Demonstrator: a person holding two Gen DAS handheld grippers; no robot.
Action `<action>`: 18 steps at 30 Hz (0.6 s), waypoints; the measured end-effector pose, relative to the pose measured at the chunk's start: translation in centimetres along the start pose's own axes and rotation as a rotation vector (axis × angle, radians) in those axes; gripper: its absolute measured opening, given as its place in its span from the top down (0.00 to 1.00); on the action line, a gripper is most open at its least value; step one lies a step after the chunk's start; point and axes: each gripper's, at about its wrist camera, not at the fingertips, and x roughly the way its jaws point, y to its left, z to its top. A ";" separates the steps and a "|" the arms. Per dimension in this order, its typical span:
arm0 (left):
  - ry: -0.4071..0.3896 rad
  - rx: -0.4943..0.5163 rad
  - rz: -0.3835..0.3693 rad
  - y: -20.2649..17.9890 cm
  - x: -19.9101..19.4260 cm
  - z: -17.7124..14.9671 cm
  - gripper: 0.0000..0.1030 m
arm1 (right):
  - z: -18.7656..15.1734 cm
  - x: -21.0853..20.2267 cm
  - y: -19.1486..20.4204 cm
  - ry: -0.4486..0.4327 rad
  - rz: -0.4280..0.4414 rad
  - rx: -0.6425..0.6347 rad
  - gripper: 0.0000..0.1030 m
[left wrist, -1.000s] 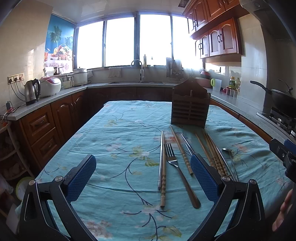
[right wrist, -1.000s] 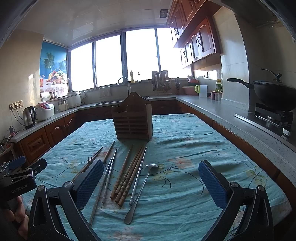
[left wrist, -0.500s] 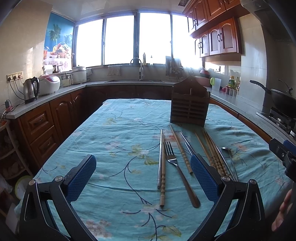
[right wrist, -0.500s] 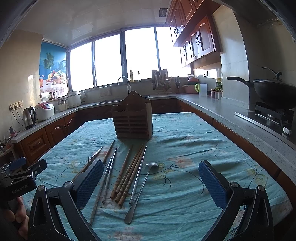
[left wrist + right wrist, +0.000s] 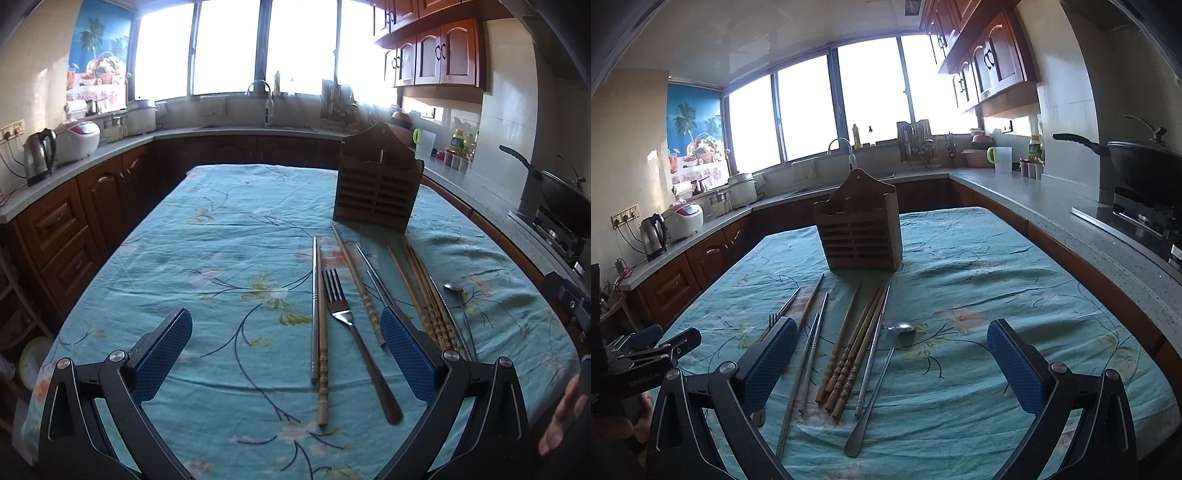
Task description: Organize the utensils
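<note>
Little has shifted since a second ago: both views have only drifted slightly, and nothing lying on the bench (image 5: 229, 236) has been touched. Largest first, the wooden holder (image 5: 860, 229) stands upright at twelve o'clock on the floral cloth, its slots seemingly unfilled. Just in front of it the utensils lie loose in a rough row, handles toward six o'clock: a bundle of wooden chopsticks (image 5: 849, 354) in the middle, metal chopsticks (image 5: 812, 354) to its nine o'clock side, a fork (image 5: 351, 332) near the left gripper (image 5: 286, 354), and a spoon (image 5: 882, 373) at the three o'clock end. The right gripper (image 5: 894, 365) hovers over the spoon and wooden sticks. Both have their fingers (image 5: 162, 350) spread wide apart, holding nothing. Judging by this, sorting has not begun; the next move calls for lowering one gripper onto a single thin handle lying flat and pinching it squarely
</note>
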 end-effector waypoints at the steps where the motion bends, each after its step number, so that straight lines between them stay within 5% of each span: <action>1: 0.013 0.001 -0.011 0.0 0.4 0.3 0.01 | 0.2 0.3 -0.2 0.009 0.007 0.006 0.00; 8: 0.108 0.021 -0.081 -0.3 4.0 1.9 0.19 | 0.7 3.2 -0.6 0.113 0.043 0.030 0.06; 18: 0.247 0.069 -0.184 -1.2 9.8 3.6 0.45 | 0.2 8.6 -1.2 0.307 0.061 0.071 0.49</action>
